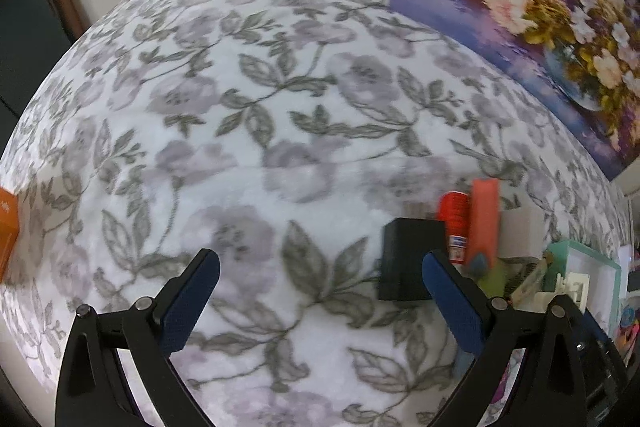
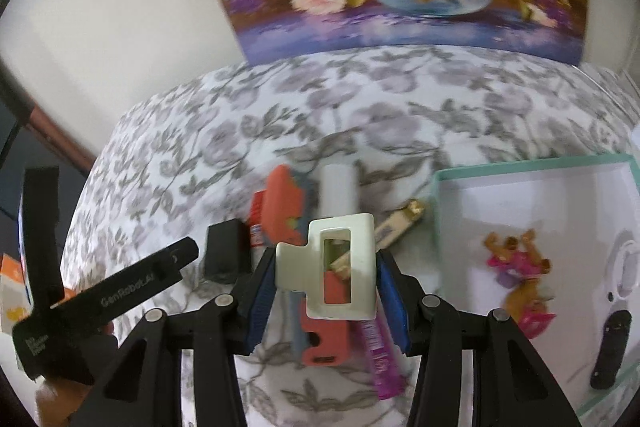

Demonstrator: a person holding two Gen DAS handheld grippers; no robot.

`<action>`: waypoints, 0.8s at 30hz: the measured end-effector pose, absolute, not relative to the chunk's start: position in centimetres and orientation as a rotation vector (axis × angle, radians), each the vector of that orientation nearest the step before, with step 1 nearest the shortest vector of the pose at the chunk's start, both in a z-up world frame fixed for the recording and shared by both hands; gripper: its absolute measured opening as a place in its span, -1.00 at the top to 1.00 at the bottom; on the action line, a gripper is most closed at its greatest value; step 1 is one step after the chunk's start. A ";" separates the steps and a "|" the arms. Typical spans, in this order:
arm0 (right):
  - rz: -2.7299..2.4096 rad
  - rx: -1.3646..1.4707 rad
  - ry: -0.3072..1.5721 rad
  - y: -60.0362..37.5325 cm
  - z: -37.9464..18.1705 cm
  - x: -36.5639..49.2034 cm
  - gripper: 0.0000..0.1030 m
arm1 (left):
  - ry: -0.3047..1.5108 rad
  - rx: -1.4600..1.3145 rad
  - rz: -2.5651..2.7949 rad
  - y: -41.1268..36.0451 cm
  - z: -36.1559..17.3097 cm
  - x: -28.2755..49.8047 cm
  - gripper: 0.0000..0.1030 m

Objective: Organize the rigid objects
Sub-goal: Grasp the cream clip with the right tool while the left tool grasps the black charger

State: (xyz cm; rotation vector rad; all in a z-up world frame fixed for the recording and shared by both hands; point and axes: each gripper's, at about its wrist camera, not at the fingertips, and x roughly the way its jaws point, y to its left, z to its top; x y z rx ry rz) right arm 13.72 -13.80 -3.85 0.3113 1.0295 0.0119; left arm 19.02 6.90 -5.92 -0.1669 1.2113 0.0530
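Clearly, the right tongs [image 2: 326, 281] pinch a cream hair claw clip [image 2: 332, 267] at the lower middle of the frame, above the floral bedspread [image 2: 200, 155]. Right of it lies a mint-edged white box [image 2: 532, 187]. The left tongs [image 1: 320, 301] are spread and hold nothing; a black block [image 1: 408, 259] lies beside their right finger.

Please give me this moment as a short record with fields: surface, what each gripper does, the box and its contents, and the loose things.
surface: floral cloth
right gripper: shut on cream hair clip, above the pile
left gripper: open, nothing between fingers
box: teal-rimmed box, right of pile
box contents: pink and orange toy, black item
loose things: black block, coral piece, white tube
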 end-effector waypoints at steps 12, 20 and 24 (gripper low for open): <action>-0.059 0.374 1.029 -18.0 -3.8 13.0 0.00 | 1.218 -0.120 -0.023 2.9 -7.2 19.6 -0.71; -0.065 0.384 1.029 -18.7 -3.9 12.9 0.00 | 1.219 -0.157 -0.048 2.4 -7.9 20.0 -0.33; -0.067 0.390 1.034 -18.8 -4.0 12.9 0.00 | 1.217 -0.165 -0.062 2.4 -7.8 20.1 0.09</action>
